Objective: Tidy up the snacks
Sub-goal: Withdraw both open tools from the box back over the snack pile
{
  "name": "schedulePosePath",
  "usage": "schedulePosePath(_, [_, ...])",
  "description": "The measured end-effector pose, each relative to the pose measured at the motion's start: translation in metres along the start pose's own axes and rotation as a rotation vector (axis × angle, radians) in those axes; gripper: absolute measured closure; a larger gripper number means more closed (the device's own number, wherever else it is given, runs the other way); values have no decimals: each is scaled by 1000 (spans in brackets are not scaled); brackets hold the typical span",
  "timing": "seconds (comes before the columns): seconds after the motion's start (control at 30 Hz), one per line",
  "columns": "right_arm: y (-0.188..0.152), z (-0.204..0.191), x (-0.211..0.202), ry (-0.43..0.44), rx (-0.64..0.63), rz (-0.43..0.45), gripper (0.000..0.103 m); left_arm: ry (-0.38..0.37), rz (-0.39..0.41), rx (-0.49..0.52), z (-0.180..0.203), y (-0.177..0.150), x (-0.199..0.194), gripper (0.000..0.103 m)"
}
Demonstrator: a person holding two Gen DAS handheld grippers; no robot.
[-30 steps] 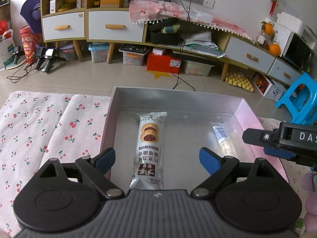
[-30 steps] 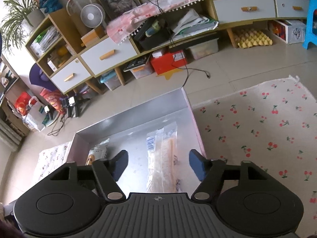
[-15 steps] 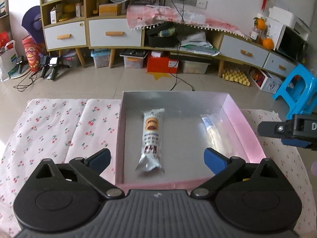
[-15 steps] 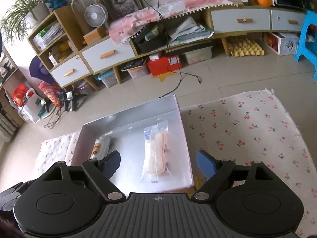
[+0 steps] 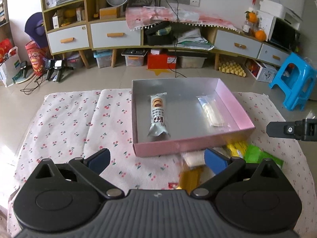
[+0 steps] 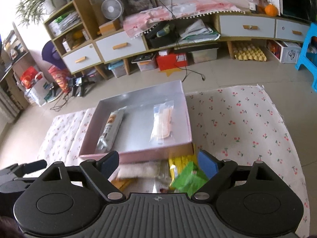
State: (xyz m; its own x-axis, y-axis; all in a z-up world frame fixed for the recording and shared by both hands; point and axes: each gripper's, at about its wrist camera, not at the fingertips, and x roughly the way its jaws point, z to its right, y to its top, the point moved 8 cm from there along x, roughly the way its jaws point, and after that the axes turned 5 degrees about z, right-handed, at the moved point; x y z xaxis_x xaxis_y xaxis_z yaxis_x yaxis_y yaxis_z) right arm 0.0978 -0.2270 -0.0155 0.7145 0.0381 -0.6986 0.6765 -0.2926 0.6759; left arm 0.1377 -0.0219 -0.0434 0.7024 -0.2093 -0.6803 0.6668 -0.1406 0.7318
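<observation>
Cherry-print cloth [image 5: 65,123] covers the work surface. Nearest, the left gripper [image 5: 156,159] and right gripper [image 6: 158,160] hang released, jaws having just spread wider with nothing pinched between them. Just beyond, touching the pink box [image 5: 190,144] at its near wall, lies a heap of loose snacks: a green packet [image 6: 188,178], a yellow packet [image 6: 181,161] and a pale packet [image 6: 141,170]. Inside the box rest a biscuit packet [image 5: 158,117] and a clear packet [image 6: 162,122], well apart. Judgement: take one top packet squarely across its width, then lay it parallel between those two.
</observation>
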Motion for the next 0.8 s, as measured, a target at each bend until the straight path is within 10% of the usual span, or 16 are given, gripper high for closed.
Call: schedulePosePath(0.8, [-88, 1, -10, 47, -150, -20, 9, -85, -34, 32, -24, -79, -13, 1])
